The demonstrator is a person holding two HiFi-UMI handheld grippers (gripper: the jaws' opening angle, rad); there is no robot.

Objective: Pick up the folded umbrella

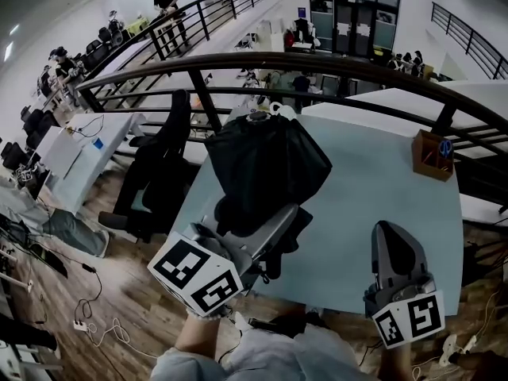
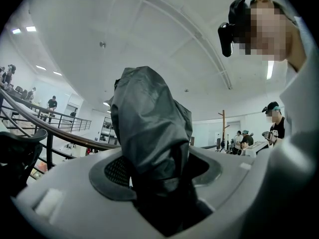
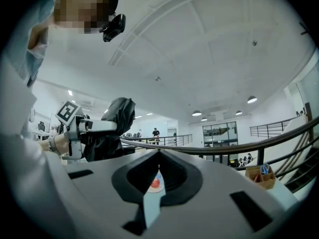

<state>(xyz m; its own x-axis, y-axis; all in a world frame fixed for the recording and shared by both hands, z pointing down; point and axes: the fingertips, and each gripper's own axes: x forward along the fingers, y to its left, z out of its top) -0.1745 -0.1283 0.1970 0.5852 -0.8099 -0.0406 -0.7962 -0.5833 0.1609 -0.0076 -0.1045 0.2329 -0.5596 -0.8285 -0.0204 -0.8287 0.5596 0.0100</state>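
The folded umbrella (image 1: 266, 161) is a bundle of black fabric, held up over the pale table (image 1: 381, 181) with its canopy loose and bulging. My left gripper (image 1: 279, 222) is shut on its lower part. In the left gripper view the umbrella (image 2: 149, 133) rises straight out from between the jaws of the left gripper (image 2: 160, 183) and fills the middle. My right gripper (image 1: 394, 243) hovers at the table's near right, shut with nothing in it. The right gripper view shows its closed tips (image 3: 159, 157), and to the left the umbrella (image 3: 118, 117) in the left gripper (image 3: 94, 126).
A small wooden holder (image 1: 431, 155) with scissors stands at the table's far right, also in the right gripper view (image 3: 261, 176). A dark railing (image 1: 317, 62) curves behind the table. A black office chair (image 1: 163, 165) stands to the left. Cables lie on the wooden floor (image 1: 87, 308).
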